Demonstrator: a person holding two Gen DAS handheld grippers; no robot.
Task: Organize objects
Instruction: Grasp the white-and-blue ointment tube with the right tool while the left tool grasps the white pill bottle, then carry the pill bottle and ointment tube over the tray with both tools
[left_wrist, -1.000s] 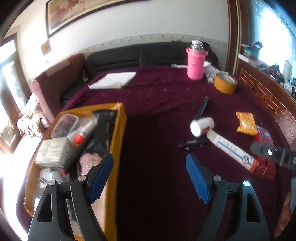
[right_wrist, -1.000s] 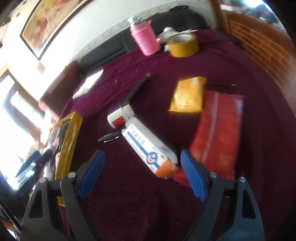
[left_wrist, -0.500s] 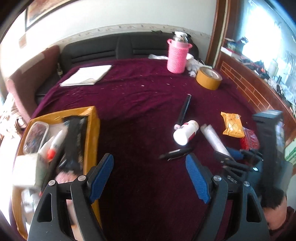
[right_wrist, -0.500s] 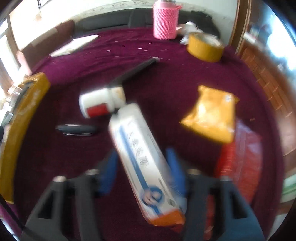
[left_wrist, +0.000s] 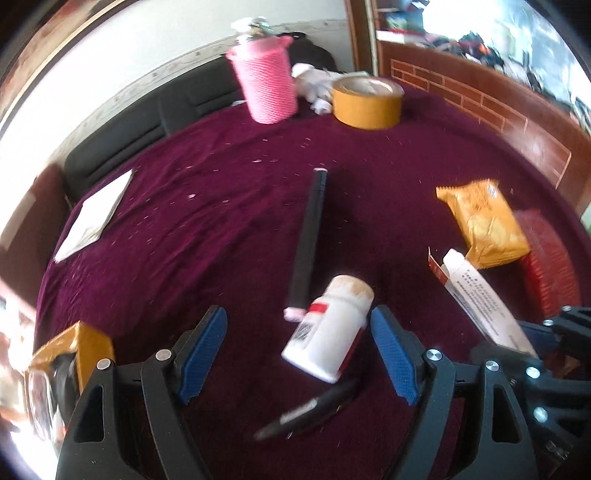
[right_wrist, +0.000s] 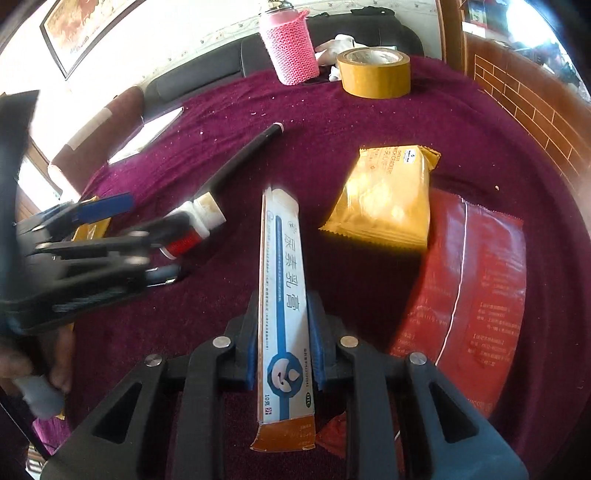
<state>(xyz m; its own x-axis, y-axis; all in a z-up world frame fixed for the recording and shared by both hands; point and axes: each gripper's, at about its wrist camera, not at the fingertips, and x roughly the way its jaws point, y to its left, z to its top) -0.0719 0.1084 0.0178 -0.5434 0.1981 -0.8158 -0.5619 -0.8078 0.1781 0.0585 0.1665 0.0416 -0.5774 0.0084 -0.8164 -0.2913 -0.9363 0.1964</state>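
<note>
My right gripper (right_wrist: 282, 332) is shut on a long white and blue ointment box (right_wrist: 284, 288) and holds it above the purple cloth; the box also shows in the left wrist view (left_wrist: 484, 299). My left gripper (left_wrist: 299, 354) is open, its jaws on either side of a white pill bottle (left_wrist: 328, 336) that lies on its side; the bottle also shows in the right wrist view (right_wrist: 199, 221). A black pen (left_wrist: 306, 410) lies just in front of the bottle. A long black stick (left_wrist: 310, 236) lies beyond it. The yellow box (left_wrist: 74, 347) of sorted items is at far left.
A yellow snack packet (right_wrist: 388, 199) and a red packet (right_wrist: 476, 291) lie at right. A pink knitted bottle (left_wrist: 266, 85) and a tape roll (left_wrist: 365, 98) stand at the back. A white notepad (left_wrist: 96, 218) lies at left. A wooden ledge (left_wrist: 480, 99) borders the right.
My right gripper has closed on the ointment box and lifted it. My left gripper has moved right from the yellow box to the white pill bottle.
</note>
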